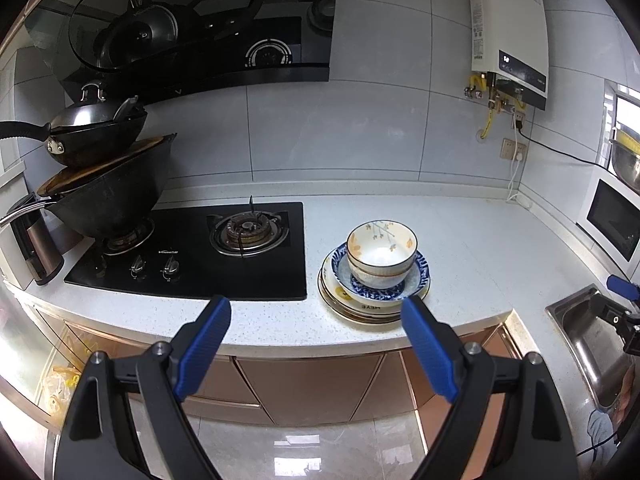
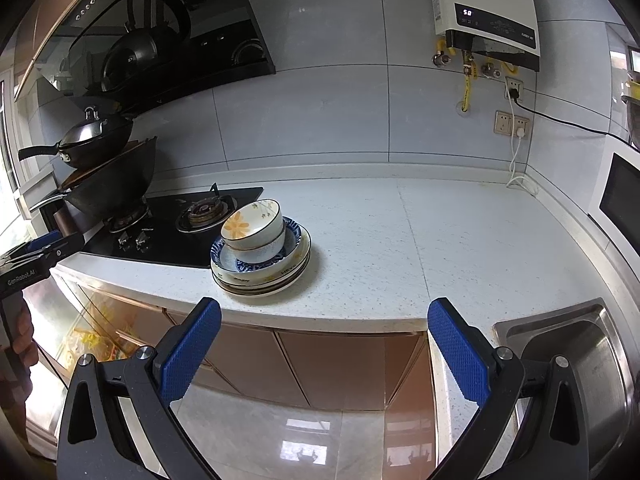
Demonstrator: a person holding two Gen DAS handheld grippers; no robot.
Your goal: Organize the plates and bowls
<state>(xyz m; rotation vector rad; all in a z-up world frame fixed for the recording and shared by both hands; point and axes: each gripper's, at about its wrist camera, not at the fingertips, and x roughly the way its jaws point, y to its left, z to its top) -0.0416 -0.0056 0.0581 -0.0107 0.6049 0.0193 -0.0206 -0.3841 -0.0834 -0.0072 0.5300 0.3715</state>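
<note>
A stack of dishes stands on the white counter near its front edge, right of the stove. On top is a white bowl with yellow flowers [image 1: 382, 252] [image 2: 254, 224], nested in another bowl, inside a blue-patterned deep plate [image 1: 416, 278] [image 2: 294, 240], on several flat plates [image 1: 352, 306] [image 2: 256, 282]. My left gripper [image 1: 316, 308] is open and empty, held off the counter's front edge, just short of the stack. My right gripper [image 2: 324, 312] is open and empty, also in front of the counter, right of the stack. Each gripper shows at the edge of the other's view.
A black gas stove [image 1: 192, 248] lies left of the stack, with stacked woks [image 1: 104, 184] on its left burner. A steel sink [image 2: 576, 360] is at the right. A microwave [image 1: 612, 220] stands at the counter's right end. Brown cabinets [image 1: 312, 384] run below.
</note>
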